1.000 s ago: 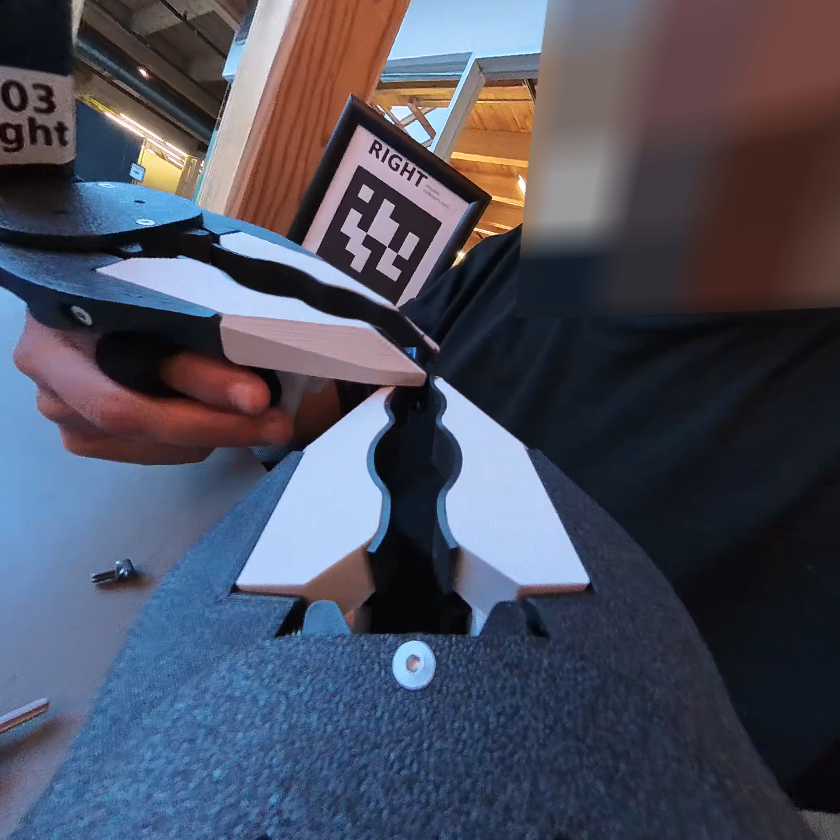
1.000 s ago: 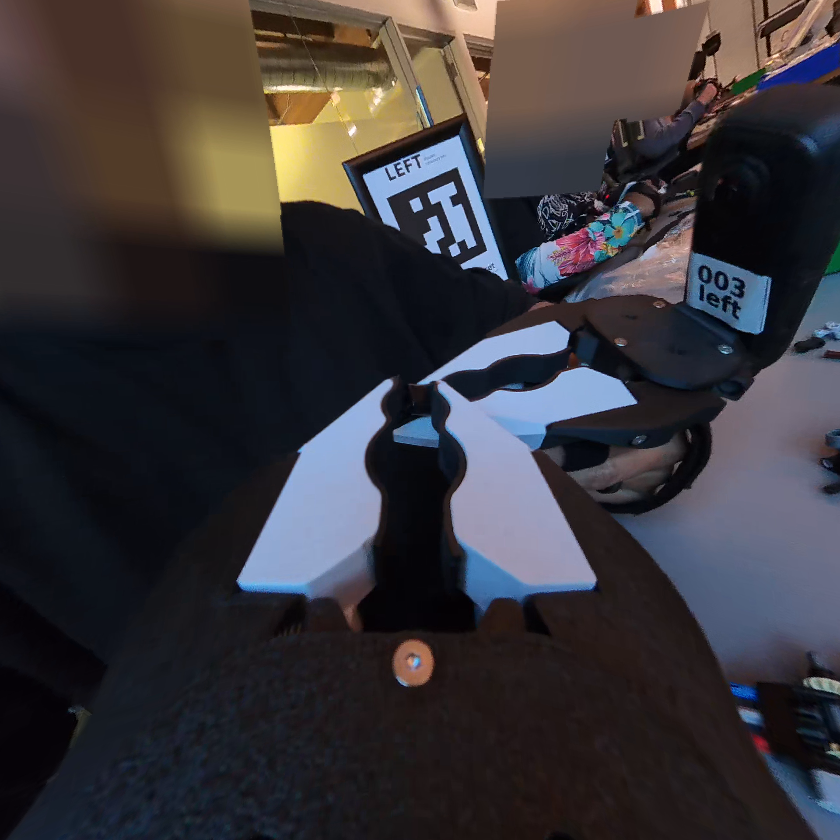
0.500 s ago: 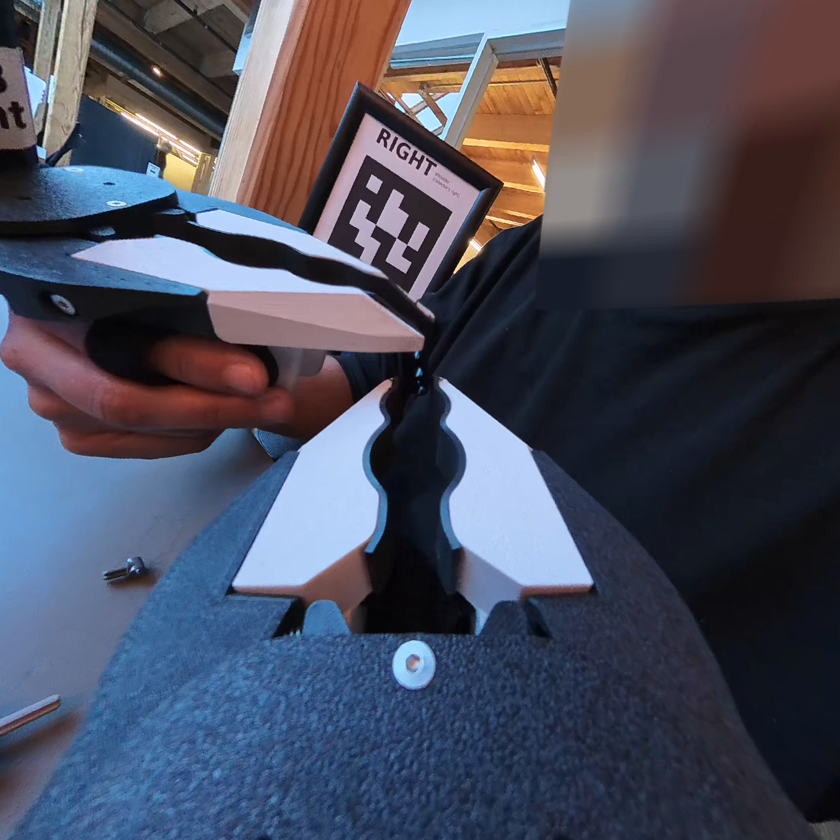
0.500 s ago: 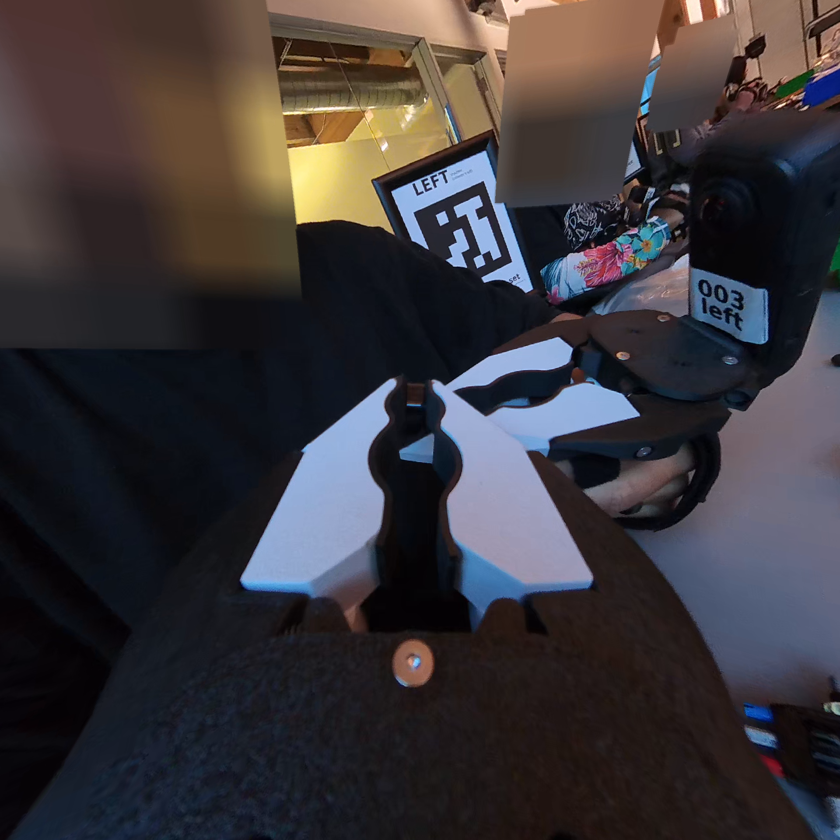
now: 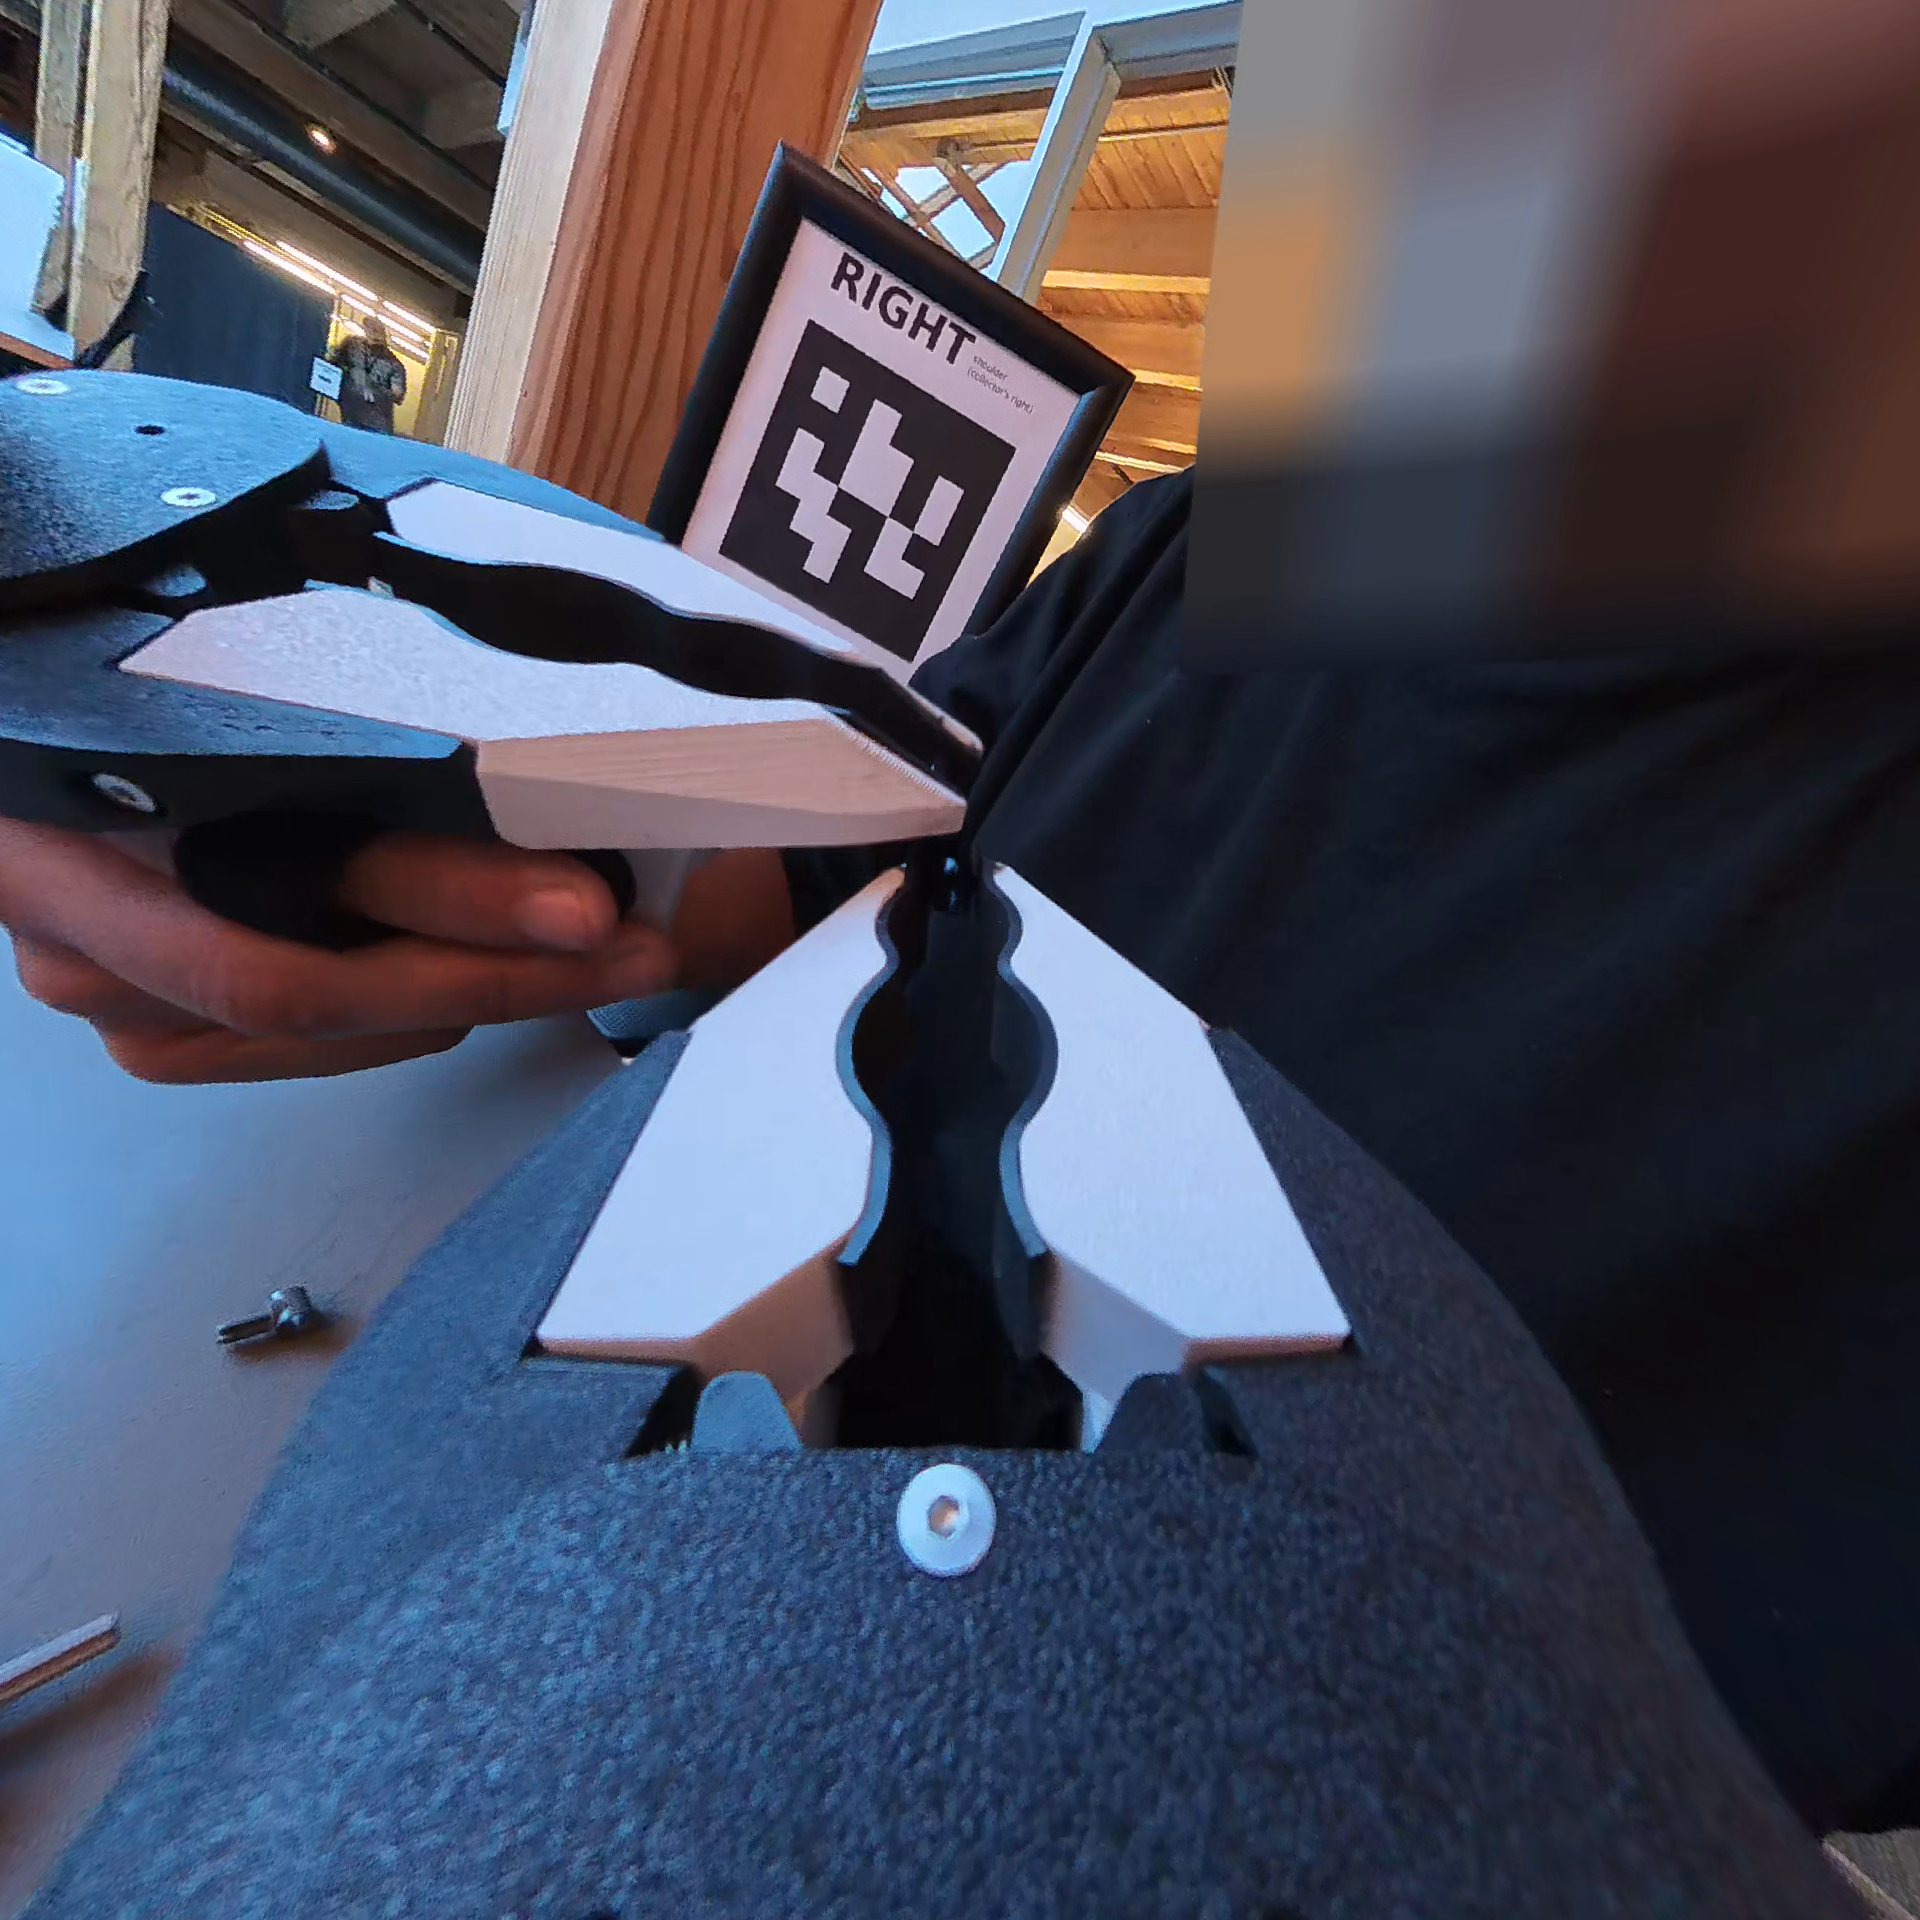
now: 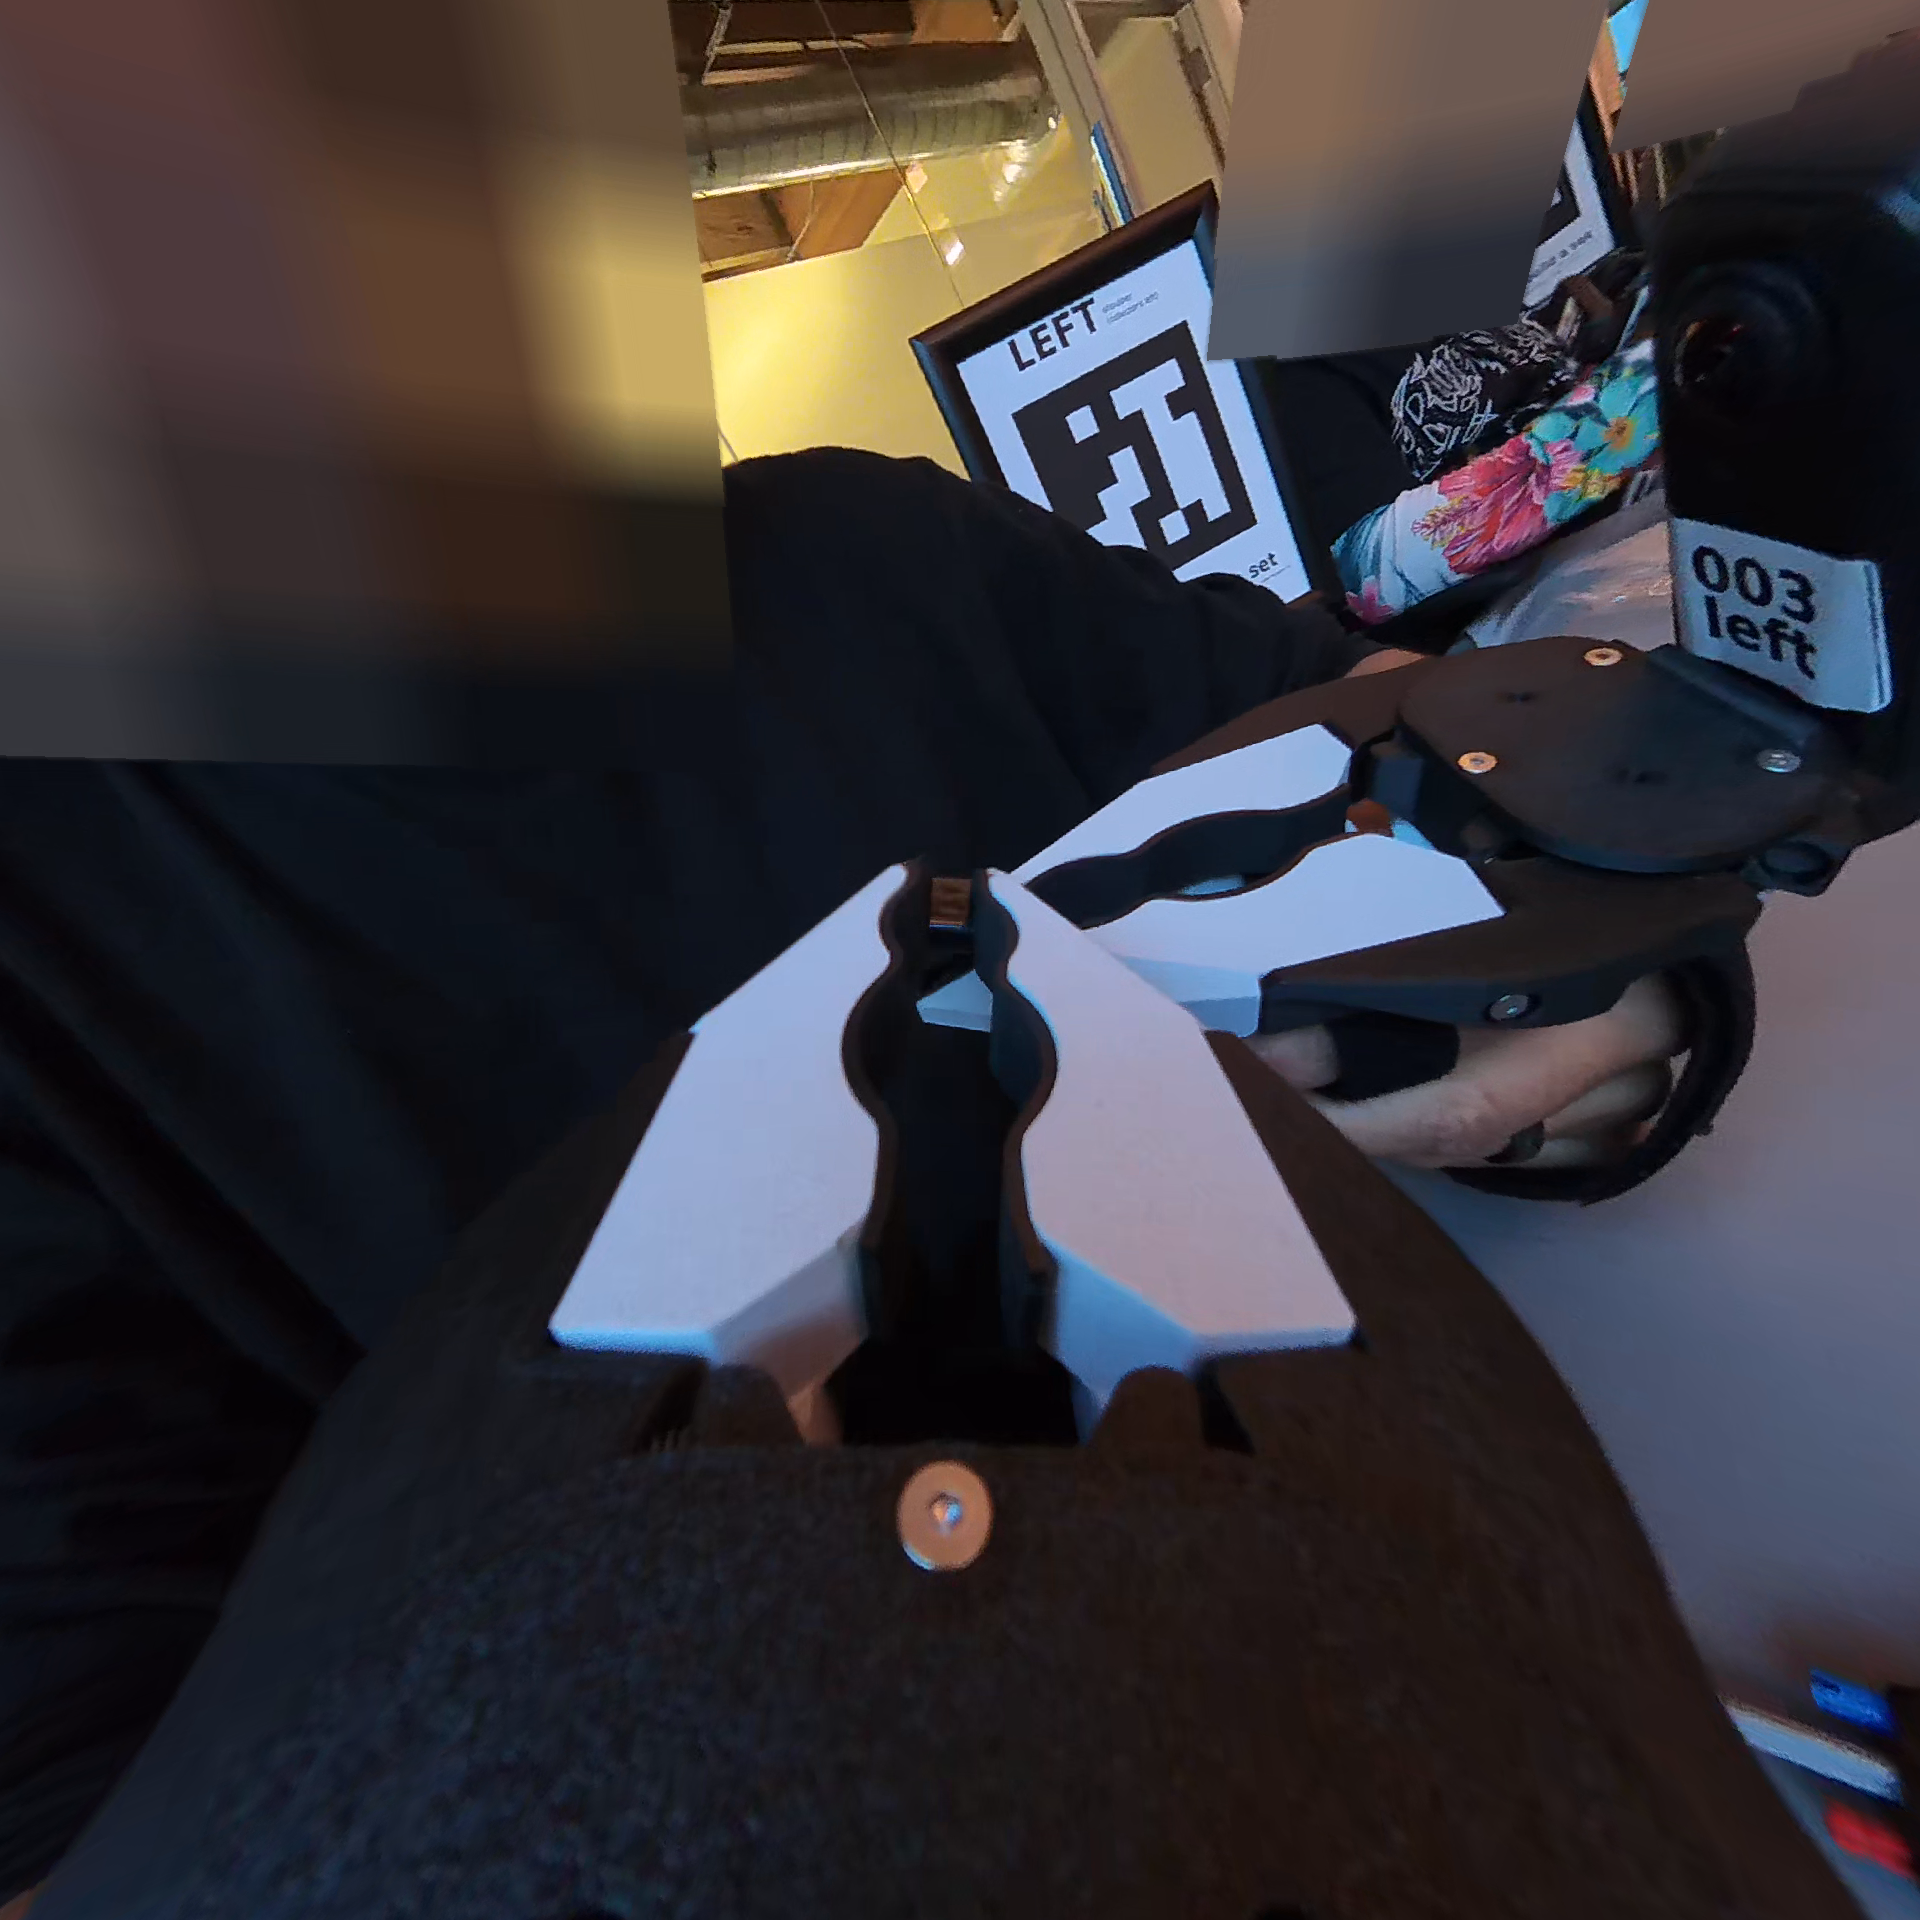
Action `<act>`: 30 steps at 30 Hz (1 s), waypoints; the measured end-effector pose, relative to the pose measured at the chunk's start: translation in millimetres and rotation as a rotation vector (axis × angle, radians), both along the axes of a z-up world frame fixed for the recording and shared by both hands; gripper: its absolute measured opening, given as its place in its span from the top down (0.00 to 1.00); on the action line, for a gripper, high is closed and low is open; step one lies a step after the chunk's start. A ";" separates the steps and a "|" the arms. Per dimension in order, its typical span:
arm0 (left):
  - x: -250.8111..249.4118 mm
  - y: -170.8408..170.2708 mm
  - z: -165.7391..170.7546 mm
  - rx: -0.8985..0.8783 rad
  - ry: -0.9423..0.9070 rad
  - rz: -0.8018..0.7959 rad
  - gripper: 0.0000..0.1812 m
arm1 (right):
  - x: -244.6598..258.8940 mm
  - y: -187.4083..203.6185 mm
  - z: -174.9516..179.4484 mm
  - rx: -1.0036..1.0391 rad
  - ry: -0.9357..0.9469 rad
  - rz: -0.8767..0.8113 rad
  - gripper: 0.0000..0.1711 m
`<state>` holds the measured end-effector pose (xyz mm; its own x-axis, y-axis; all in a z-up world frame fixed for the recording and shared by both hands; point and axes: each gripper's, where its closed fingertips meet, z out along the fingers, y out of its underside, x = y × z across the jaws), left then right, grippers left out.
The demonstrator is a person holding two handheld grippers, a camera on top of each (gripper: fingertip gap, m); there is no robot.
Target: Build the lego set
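Both grippers meet tip to tip above the grey table [image 5: 156, 1195], close in front of a person's black-clad torso. In the left wrist view my left gripper [image 5: 940, 883] is shut, with a small dark lego piece [image 5: 940, 896] pinched at its tips. My right gripper [image 5: 956, 800] comes in from the left, held by a hand, with its tips just above the left gripper's. In the right wrist view my right gripper [image 6: 948, 883] is shut on a small dark, shiny lego piece [image 6: 948, 902]. The left gripper [image 6: 951, 1013] comes in from the right, tips just under it.
A small grey screw-like part [image 5: 272, 1322] and a thin wooden strip [image 5: 57, 1662] lie on the table at left. Framed marker cards [image 5: 894, 468] [image 6: 1122, 436] stand behind. Coloured pieces [image 6: 1849, 1766] lie at the bottom right. A flowered cloth [image 6: 1507, 488] lies farther back. The grippers are tip to tip, or close to it.
Both grippers stay shut and tip to tip. Both views have tilted a little upward, and the other gripper's body has slid toward the frame edge in each view.
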<state>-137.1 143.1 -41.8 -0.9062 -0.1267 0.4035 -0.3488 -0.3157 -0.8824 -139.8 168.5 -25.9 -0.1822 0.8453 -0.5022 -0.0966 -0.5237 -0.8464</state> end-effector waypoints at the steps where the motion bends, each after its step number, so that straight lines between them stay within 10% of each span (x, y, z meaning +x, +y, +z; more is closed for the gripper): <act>1: -0.5 -0.4 -0.1 0.001 0.000 -0.005 0.96 | -0.6 -0.2 0.0 -0.003 0.001 0.007 0.96; 19: 3.2 2.4 -6.8 0.056 -0.004 0.033 0.97 | 4.8 18.1 -9.0 0.036 -0.086 -0.163 0.88; 30: 5.8 0.7 -14.2 0.097 0.005 0.042 0.97 | 2.0 5.7 -13.5 0.280 -0.300 -0.422 1.00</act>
<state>-131.3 143.9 -56.0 -0.8973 -0.2031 0.3919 -0.3413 -0.2437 -0.9078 -137.8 174.2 -39.5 0.3145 0.9218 -0.2267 0.0169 -0.2443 -0.9696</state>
